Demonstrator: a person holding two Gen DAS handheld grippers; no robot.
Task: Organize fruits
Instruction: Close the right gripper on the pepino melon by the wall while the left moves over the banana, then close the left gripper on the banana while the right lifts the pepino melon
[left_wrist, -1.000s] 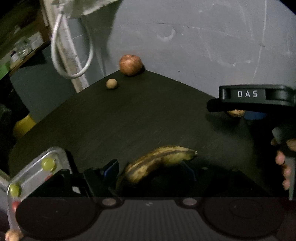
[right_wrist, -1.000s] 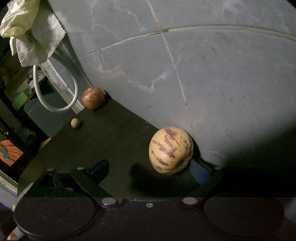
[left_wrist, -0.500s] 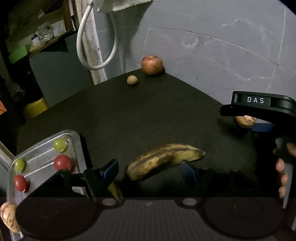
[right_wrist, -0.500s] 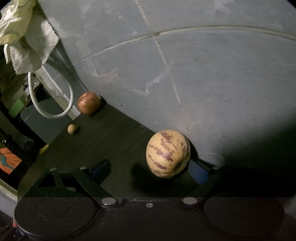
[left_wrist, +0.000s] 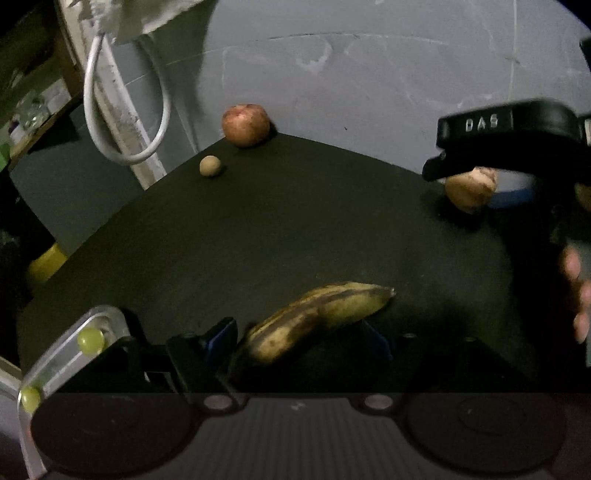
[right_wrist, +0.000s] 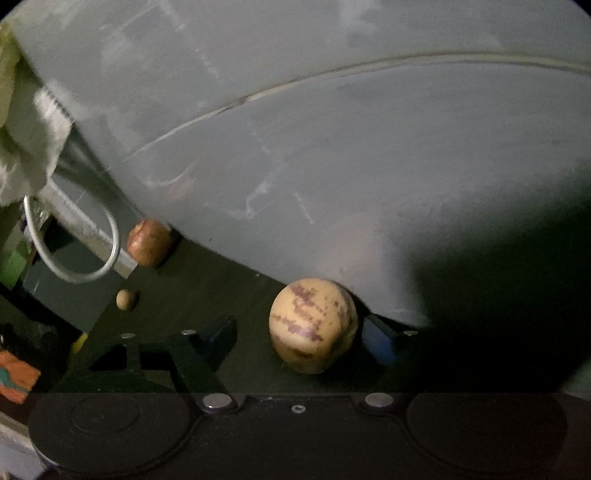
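between the spread fingers of the left gripper (left_wrist: 295, 341) the banana (left_wrist: 321, 319) lies on the dark counter (left_wrist: 295, 229); the right gripper (right_wrist: 299, 332), also released, brackets the striped melon (right_wrist: 313, 325) by the wall. each should centre, then clench gently, since ripe fruit likely bruises or rolls

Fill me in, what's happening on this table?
A person is sorting fruit with a tool in each hand. The left tool stands open around the banana on the black table. The right tool stands open around the striped melon. A few grapes already sit in the metal tray.
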